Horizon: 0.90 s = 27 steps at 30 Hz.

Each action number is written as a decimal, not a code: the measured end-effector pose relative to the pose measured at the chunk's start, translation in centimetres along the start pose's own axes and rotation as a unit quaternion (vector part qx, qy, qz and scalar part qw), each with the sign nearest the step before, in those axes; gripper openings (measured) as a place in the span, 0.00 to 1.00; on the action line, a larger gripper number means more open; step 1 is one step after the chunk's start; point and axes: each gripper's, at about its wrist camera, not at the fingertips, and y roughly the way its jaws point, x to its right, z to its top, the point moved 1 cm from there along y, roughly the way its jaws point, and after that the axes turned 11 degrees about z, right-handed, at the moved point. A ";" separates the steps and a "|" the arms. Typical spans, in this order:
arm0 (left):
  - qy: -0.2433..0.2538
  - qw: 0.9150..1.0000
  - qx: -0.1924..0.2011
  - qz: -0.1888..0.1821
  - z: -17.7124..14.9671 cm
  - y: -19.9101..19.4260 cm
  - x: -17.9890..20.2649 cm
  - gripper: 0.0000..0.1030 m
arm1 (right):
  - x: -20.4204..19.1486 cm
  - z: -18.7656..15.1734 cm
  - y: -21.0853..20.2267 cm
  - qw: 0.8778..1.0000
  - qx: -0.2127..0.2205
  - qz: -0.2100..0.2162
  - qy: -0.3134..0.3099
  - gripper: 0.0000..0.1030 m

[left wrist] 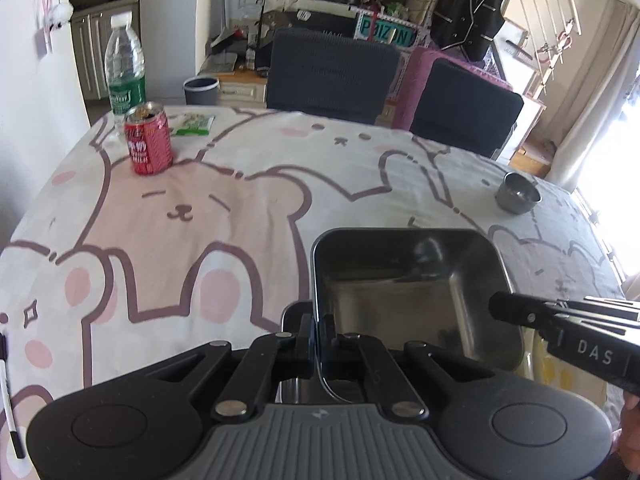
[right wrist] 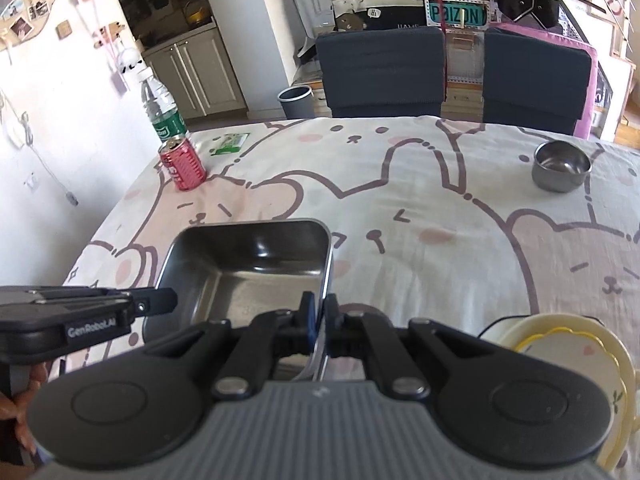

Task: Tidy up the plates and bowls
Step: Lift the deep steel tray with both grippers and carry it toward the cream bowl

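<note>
A rectangular steel tray [left wrist: 412, 292] is held between both grippers above the bear-print tablecloth. My left gripper [left wrist: 319, 332] is shut on the tray's left wall. My right gripper [right wrist: 319, 320] is shut on the tray's [right wrist: 256, 276] right wall. Each gripper shows from the side in the other's view: the right one [left wrist: 560, 320], the left one [right wrist: 80, 312]. A small round steel bowl [right wrist: 561, 166] stands at the far right of the table, also in the left wrist view [left wrist: 517, 193]. A cream plate [right wrist: 576, 364] with a smaller dish on it lies at the near right.
A red can [left wrist: 149, 140], a water bottle [left wrist: 124, 68] and a green packet [left wrist: 194, 123] stand at the far left. Two dark chairs [left wrist: 332, 72] are behind the table. A marker [left wrist: 8, 396] lies at the near left edge.
</note>
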 end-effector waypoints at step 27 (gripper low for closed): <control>0.077 0.994 -0.061 0.056 -1.5 5.1 0.6 0.10 | -2.2 -0.6 3.8 0.998 -0.050 -0.014 -0.034 0.09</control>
